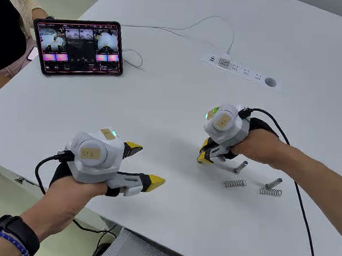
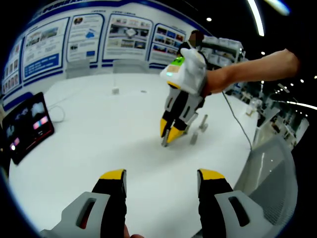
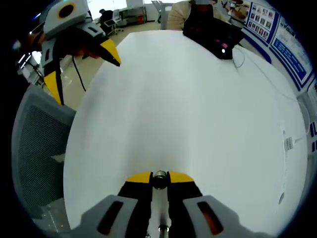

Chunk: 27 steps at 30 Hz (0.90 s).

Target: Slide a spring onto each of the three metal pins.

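My right gripper [image 1: 204,154] points down at the white table [image 1: 172,94], shut on a metal pin [image 3: 159,179] whose round end shows between the yellow tips [image 3: 159,177]. The same gripper [image 2: 168,135] appears in the left gripper view. Just right of it, two more metal pins [image 1: 240,167] [image 1: 273,183] rest on the table, each beside a loose spring [image 1: 235,183] [image 1: 270,192]. My left gripper [image 1: 144,163] hovers open near the table's front edge with nothing between its jaws [image 2: 161,177]. It is also in the right gripper view [image 3: 81,67].
A tablet [image 1: 78,46] stands at the far left of the table, with a person seated behind it. A white power strip [image 1: 241,70] with a cable lies at the back right. A mesh chair [image 1: 137,248] stands below the table's front edge.
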Motion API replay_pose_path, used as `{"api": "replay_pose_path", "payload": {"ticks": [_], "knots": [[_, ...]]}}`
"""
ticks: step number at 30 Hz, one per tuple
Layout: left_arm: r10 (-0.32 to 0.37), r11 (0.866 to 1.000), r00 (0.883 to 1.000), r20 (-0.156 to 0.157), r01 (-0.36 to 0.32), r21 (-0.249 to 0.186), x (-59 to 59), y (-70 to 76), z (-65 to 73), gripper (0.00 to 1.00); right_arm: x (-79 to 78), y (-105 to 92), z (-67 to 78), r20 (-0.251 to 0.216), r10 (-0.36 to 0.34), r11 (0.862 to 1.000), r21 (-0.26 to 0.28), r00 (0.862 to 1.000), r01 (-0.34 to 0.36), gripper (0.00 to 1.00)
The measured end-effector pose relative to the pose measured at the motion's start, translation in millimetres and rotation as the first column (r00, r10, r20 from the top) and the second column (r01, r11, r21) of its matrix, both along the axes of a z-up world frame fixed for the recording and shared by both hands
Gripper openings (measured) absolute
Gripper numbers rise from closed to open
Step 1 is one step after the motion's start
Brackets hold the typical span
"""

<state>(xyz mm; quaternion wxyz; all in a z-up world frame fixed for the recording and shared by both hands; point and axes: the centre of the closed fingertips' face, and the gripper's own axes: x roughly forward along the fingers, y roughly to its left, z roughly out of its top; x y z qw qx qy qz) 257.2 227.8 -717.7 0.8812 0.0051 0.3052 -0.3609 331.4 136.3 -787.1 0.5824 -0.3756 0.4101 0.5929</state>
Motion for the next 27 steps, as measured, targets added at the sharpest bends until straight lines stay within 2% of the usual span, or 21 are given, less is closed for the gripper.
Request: {"api": "replay_pose_path", "payload": {"ticks": [5, 8, 13, 27], "knots": [[0.0, 1.0, 1.0, 0.001, 0.0, -0.001, 0.5, 0.1, 0.4, 0.59, 0.2, 0.1, 0.3, 0.001, 0.004, 1.0, 0.004, 1.0, -0.004, 0.14], [-0.002, 1.0, 1.0, 0.001, 0.002, -0.001, 0.6, -1.1, 0.5, 0.59, -2.6, 0.2, 1.8, -0.022, -0.004, 1.0, 0.01, 1.0, 0.004, 0.2], [-0.009, 1.0, 1.0, 0.003, 0.009, -0.001, 0.7, -3.8, 1.6, 0.59, -5.0, -0.2, 4.5, -0.031, -0.009, 1.0, 0.023, 0.999, 0.01, 0.24], [-0.021, 1.0, 1.0, 0.012, 0.02, 0.008, 3.6, -6.3, 6.7, 0.6, -3.4, -6.5, 15.3, -0.029, -0.068, 0.995, 0.065, 0.997, 0.07, 0.36]]}}
